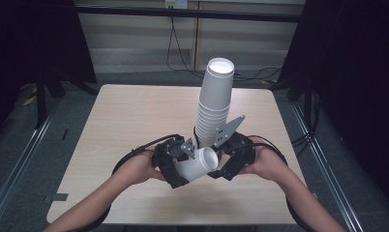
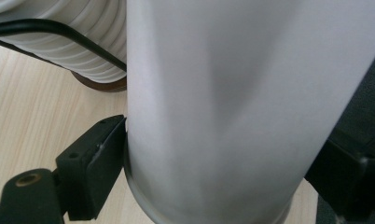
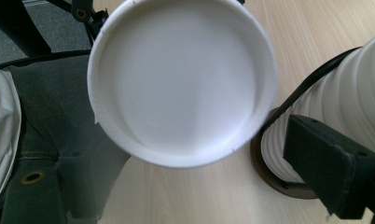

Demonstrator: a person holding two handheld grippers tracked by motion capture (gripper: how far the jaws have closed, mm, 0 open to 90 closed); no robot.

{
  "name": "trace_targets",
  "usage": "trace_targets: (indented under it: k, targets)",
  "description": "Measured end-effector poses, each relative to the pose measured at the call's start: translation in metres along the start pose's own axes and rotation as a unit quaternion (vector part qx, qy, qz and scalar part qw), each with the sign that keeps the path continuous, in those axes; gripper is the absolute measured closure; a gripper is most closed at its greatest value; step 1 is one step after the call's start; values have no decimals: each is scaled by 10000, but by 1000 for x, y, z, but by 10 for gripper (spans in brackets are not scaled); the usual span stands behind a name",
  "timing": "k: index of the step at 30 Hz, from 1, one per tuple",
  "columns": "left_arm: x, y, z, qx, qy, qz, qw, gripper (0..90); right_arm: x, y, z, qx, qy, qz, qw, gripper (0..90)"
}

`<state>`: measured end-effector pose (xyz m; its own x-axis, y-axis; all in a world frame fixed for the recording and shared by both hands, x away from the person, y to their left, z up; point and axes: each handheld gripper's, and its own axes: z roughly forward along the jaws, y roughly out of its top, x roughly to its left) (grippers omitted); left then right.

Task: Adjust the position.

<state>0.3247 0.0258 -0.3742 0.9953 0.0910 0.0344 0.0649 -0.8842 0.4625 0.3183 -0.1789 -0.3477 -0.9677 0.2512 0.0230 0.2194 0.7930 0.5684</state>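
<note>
While gripped sideways by left tongs point(image 1: 179, 166), plain white paper cup point(image 1: 198, 163), rolled rim.

Both forearms are bare, with no sleeves. Each hand carries a black, blocky gripper: the left gripper point(image 1: 183, 166) and right gripper point(image 1: 227, 162) sit at lower centre of the high view, each topped by a grey three-cornered plate with small holes. Black cables loop back along the wrists. Brass-coloured screw eyelets show on the jaw mounts.
</note>
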Motion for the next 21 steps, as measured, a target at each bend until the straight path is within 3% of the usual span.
trace_targets:
  k: [21]
  targets:
    - [-2, 10, 6, -24, -89, 85, 9999, 123, 3, 9, 3, -213, 239, -14, 9995, 160]
